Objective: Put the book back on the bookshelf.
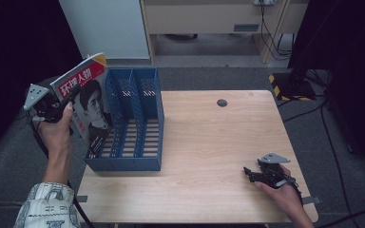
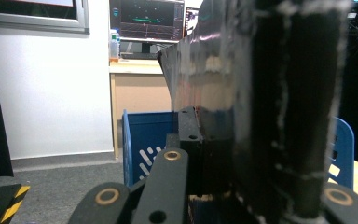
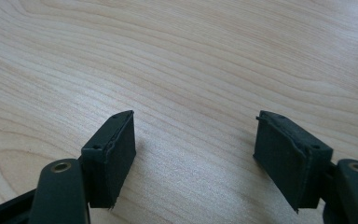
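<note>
On the wooden table (image 1: pixel 209 142), a blue file rack (image 1: pixel 133 123) stands at left; a magazine (image 1: pixel 88 102), clamped by the left gripper (image 1: pixel 69 97), apparently enters its leftmost slot. Right gripper (image 1: pixel 254 175) rests, jaws apart, empty.

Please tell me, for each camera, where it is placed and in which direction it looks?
High view: above the table, looking down; forearms, left gripper, right gripper.
Left gripper view: on the left gripper, facing the blue file rack; jaws shut on the magazine.
Right gripper view: facing the tabletop; open jaws.
Shared: rack, magazine in high and left gripper views.
</note>
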A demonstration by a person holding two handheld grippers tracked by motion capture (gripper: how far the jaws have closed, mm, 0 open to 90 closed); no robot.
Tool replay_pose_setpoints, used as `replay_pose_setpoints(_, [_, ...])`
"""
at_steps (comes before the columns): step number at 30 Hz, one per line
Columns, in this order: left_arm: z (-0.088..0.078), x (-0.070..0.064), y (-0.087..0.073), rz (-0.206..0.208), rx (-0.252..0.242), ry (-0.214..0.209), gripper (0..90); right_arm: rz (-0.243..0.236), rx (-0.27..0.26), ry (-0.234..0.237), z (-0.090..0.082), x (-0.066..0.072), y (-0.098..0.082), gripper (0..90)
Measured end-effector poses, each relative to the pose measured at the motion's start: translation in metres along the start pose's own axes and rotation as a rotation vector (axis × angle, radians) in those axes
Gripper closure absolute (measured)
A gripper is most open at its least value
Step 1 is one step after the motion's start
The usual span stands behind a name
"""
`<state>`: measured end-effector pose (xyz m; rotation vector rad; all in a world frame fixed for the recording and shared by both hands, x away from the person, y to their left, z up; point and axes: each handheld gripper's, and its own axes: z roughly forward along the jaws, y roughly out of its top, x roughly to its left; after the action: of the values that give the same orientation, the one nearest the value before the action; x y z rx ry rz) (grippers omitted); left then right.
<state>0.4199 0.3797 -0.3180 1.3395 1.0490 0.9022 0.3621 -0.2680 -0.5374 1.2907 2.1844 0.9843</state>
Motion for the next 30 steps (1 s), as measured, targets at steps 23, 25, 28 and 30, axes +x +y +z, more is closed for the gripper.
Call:
replay_pose_setpoints(23, [0.002, 0.004, -0.030, -0.016, -0.008, -0.003, 86.4, 0.002, 0.001, 0.000, -0.001, 0.000, -0.001, 29.2])
replay_pose_setpoints(25, [0.002, 0.004, -0.032, -0.016, -0.008, 0.009, 86.4, 0.004, 0.001, 0.000, -0.001, 0.001, -0.001, 29.3])
replay_pose_setpoints(28, [0.001, 0.006, -0.036, -0.022, -0.014, 0.015, 86.3, 0.004, 0.001, -0.001, -0.001, 0.001, -0.001, 29.2])
replay_pose_setpoints(30, [0.001, 0.007, -0.039, -0.028, -0.016, 0.016, 86.3, 0.004, 0.002, 0.000, -0.001, 0.001, -0.001, 29.3])
